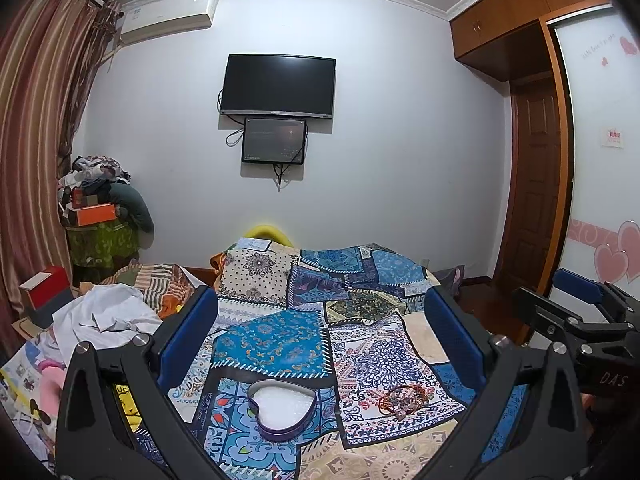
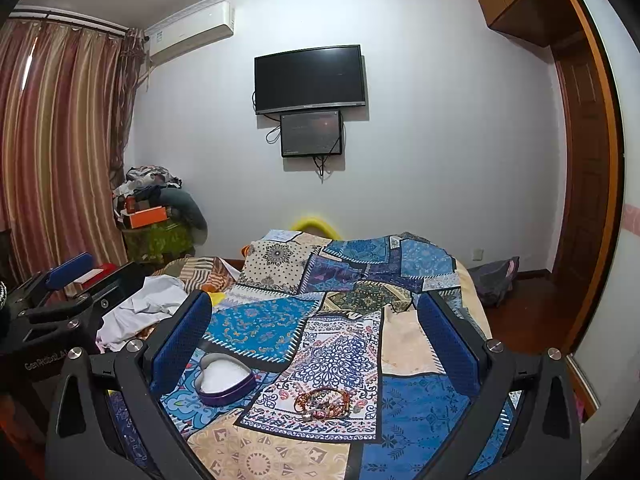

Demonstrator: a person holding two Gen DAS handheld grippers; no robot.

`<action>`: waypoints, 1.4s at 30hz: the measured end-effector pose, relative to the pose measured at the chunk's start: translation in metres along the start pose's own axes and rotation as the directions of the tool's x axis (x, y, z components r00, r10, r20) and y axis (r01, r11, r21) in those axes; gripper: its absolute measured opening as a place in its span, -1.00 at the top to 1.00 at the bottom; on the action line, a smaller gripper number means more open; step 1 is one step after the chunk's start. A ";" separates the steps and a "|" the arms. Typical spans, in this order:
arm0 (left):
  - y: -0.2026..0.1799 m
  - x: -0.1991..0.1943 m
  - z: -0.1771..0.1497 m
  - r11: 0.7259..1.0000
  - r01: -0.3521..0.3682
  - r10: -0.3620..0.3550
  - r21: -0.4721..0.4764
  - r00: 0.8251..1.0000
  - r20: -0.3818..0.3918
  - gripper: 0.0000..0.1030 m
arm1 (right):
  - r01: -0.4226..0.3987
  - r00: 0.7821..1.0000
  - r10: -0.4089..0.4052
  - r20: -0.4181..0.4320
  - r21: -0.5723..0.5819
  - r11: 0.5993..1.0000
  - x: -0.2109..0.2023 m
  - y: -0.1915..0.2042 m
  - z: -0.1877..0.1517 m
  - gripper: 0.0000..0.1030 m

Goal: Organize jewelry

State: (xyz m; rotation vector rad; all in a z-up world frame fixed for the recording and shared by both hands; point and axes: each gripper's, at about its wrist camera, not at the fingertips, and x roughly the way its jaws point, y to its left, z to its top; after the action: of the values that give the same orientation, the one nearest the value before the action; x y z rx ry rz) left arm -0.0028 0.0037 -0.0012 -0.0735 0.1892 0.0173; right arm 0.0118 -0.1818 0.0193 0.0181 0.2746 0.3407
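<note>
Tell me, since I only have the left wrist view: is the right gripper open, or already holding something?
Observer: Open. In the right wrist view the right gripper has its blue fingers spread wide with nothing between them.
Operator: What is it lined up with?
Observer: The bracelets lie on the quilt ahead, framed between those fingers. The heart-shaped tin sits off toward its left finger, apart from the bracelets.

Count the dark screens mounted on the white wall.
2: a large black flat television high on the wall, and a smaller dark monitor directly beneath, touching its lower edge. None appears hidden.
</note>
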 end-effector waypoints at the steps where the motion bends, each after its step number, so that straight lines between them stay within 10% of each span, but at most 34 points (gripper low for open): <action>1: 0.000 0.000 0.000 1.000 0.000 0.000 -0.001 1.000 0.000 -1.00 | -0.002 1.000 0.002 0.000 0.001 1.000 -0.001 0.000 0.001 -0.98; 26: -0.005 0.051 -0.019 1.000 0.020 -0.018 0.009 0.991 -0.136 -1.00 | 0.057 0.995 -0.054 -0.090 0.028 0.998 0.037 -0.034 -0.023 -0.98; 36: -0.028 0.117 -0.063 0.996 0.075 -0.058 0.040 0.943 -0.328 -0.90 | 0.129 0.965 -0.115 -0.234 0.046 0.991 0.071 -0.076 -0.056 -0.94; 42: -0.039 0.143 -0.093 0.987 0.156 -0.127 0.030 0.889 -0.439 -0.49 | 0.085 0.944 -0.061 -0.325 0.059 0.995 0.090 -0.086 -0.077 -0.41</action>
State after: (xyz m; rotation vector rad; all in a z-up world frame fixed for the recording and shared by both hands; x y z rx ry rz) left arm 0.1214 -0.0404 -0.1162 -0.0251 0.6350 -0.1537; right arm 0.1006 -0.2356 -0.0843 0.0230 0.6116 0.2587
